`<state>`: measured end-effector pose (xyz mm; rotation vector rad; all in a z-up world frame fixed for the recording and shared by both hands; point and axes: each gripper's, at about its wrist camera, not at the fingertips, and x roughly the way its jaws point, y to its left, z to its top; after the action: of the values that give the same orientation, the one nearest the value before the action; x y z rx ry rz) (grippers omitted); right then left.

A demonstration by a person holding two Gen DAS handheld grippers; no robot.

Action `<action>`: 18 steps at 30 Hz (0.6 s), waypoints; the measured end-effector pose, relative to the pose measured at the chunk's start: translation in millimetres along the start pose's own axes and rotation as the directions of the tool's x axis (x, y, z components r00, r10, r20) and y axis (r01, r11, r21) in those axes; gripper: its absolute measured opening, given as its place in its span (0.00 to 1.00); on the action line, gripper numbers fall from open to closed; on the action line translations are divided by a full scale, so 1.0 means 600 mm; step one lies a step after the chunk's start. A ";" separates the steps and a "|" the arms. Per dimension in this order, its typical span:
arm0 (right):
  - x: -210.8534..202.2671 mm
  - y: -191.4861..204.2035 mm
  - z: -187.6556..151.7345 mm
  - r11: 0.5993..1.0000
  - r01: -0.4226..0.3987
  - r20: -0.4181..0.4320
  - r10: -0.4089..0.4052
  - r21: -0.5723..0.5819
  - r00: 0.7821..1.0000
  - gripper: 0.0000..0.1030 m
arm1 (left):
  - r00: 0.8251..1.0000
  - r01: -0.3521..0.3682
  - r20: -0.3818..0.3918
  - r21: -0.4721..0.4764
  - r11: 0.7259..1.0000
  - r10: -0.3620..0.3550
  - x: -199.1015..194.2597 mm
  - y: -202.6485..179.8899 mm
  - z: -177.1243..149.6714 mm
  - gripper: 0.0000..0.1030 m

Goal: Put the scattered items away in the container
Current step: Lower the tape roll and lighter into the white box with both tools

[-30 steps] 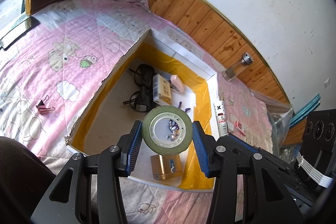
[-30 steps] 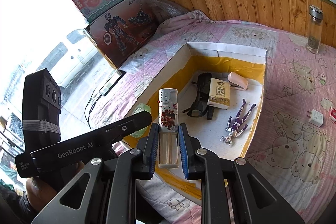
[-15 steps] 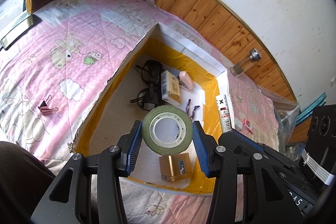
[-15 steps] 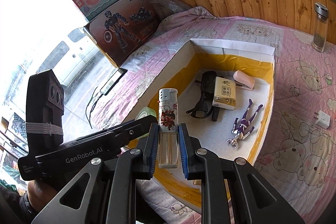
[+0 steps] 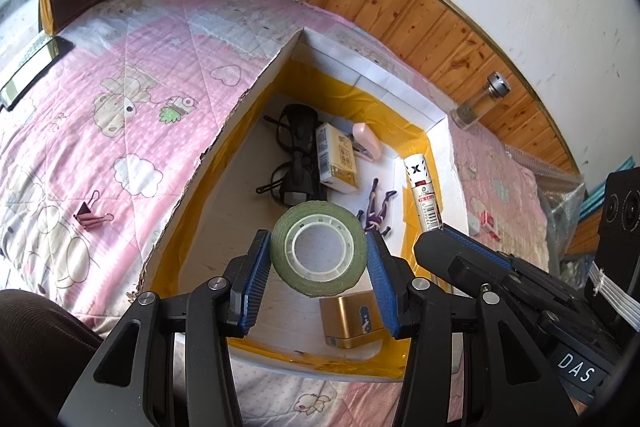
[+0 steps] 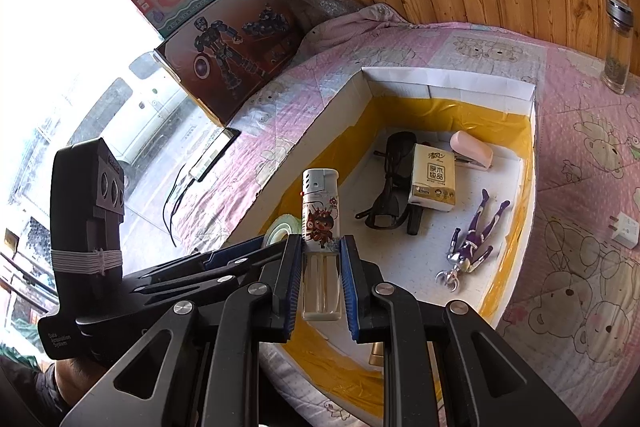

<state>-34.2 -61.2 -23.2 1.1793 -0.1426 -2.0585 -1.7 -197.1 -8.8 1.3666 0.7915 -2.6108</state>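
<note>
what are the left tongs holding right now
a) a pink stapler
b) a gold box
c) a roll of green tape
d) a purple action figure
c: the left tongs are clamped on the roll of green tape, held over the container.

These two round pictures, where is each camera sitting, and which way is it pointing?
Left wrist view: sits on the left claw, looking forward and down into the box; it holds the tape roll, and the right claw's lighter pokes in.
Right wrist view: sits on the right claw, facing the box and window; it grips the lighter, and the left claw's body crosses low left.
Shared: box, sunglasses, tissue pack, purple figure, glass bottle.
</note>
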 end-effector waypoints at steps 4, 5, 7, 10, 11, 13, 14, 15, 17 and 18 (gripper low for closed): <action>0.009 -0.001 0.006 1.000 -0.006 -0.008 0.006 0.004 1.000 0.20 | 1.000 -0.009 -0.009 0.004 1.000 0.009 0.004 0.003 0.002 0.48; 0.011 -0.001 0.007 1.000 -0.006 -0.009 0.006 0.003 1.000 0.20 | 1.000 -0.008 -0.011 0.002 1.000 0.008 0.005 0.004 0.002 0.48; 0.015 -0.001 0.010 1.000 -0.008 -0.012 0.008 0.005 1.000 0.20 | 1.000 -0.012 -0.013 0.004 1.000 0.012 0.007 0.004 0.003 0.48; 0.020 -0.002 0.013 1.000 -0.009 -0.017 0.009 0.008 1.000 0.20 | 1.000 -0.016 -0.017 0.004 1.000 0.016 0.008 0.006 0.004 0.48; 0.022 -0.003 0.014 1.000 -0.010 -0.020 0.010 0.013 1.000 0.20 | 1.000 -0.017 -0.018 0.005 1.000 0.018 0.009 0.007 0.004 0.48; 0.027 -0.006 0.016 1.000 -0.015 -0.025 0.016 0.024 1.000 0.20 | 1.000 -0.021 -0.021 0.008 1.000 0.021 0.009 0.008 0.005 0.48; 0.029 -0.007 0.017 0.999 -0.018 -0.027 0.018 0.027 0.999 0.20 | 0.999 -0.022 -0.023 0.010 1.000 0.022 0.010 0.008 0.006 0.48; 0.030 -0.007 0.018 0.999 -0.018 -0.028 0.019 0.028 0.999 0.20 | 0.999 -0.023 -0.026 0.012 1.000 0.023 0.010 0.009 0.006 0.48; 0.032 -0.008 0.020 0.999 -0.017 -0.028 0.018 0.031 0.999 0.20 | 0.999 -0.021 -0.030 0.014 1.000 0.022 0.009 0.010 0.006 0.48; 0.033 -0.008 0.022 0.999 -0.018 -0.028 0.019 0.033 0.999 0.20 | 0.999 -0.021 -0.032 0.016 1.000 0.021 0.009 0.011 0.006 0.48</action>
<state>-52.9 -73.9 -31.7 1.2223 -0.1737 -2.0297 -5.4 -203.5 -13.7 1.4171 0.7577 -2.5909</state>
